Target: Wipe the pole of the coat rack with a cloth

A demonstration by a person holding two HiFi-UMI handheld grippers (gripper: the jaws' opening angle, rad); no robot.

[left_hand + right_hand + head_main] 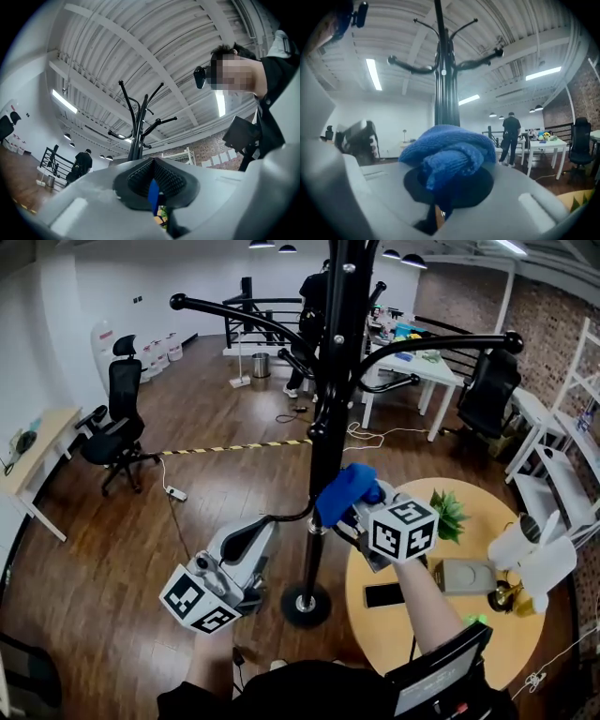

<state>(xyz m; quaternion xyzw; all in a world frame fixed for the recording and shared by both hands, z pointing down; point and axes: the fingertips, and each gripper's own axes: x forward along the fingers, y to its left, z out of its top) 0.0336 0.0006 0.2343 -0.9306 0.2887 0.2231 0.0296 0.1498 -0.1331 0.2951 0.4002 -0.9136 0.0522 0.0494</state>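
The black coat rack pole (326,427) rises through the middle of the head view from a round base (305,606). My right gripper (353,508) is shut on a bunched blue cloth (345,491), which presses against the pole's right side at mid height. In the right gripper view the cloth (447,152) fills the right gripper (447,187), and the pole (446,103) stands straight behind it. My left gripper (265,524) hangs low to the left of the pole, jaws shut with nothing held. In the left gripper view the left gripper (152,180) points up at the rack (137,140).
A round yellow table (487,634) stands close on the right with a plant (450,512), a phone (382,594) and a white fan (534,559). A black office chair (117,427) is at the left. Striped tape (234,448) crosses the floor. A person (314,296) stands behind.
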